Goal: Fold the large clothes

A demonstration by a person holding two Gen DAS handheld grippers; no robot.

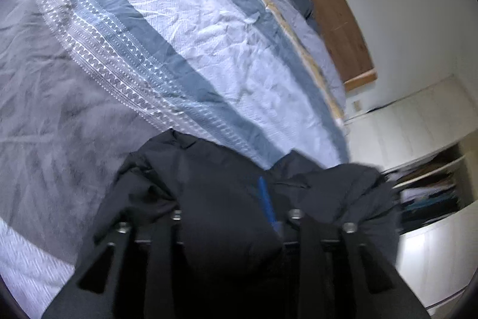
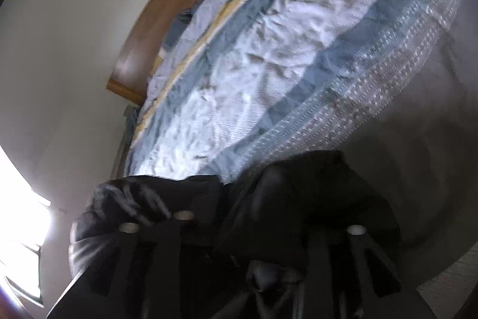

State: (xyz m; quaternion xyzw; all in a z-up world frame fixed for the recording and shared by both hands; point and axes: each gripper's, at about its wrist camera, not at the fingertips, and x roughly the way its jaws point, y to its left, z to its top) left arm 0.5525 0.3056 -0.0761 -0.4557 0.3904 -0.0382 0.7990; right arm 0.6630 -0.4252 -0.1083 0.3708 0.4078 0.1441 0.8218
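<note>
A large black garment (image 1: 209, 169) lies bunched on the near end of the bed and fills the bottom of both views. A thin blue strip (image 1: 266, 199) shows on it in the left wrist view. My left gripper (image 1: 236, 214) hangs just over the heap with its jaws apart. Black cloth bulges up between the fingers, and I see no pinch on it. In the right wrist view the same garment (image 2: 313, 184) humps up in front. My right gripper (image 2: 242, 217) stands over it with its jaws apart too. A fold of cloth hides the inner edge of one finger.
The bed carries a wrinkled cover (image 1: 179, 35) with blue, white and grey stripes, also seen in the right wrist view as the cover (image 2: 269, 65). A wooden headboard (image 1: 328, 5) stands at the far end. A white wardrobe with open shelves (image 1: 433, 184) is at right. A bright window (image 2: 24, 199) is at left.
</note>
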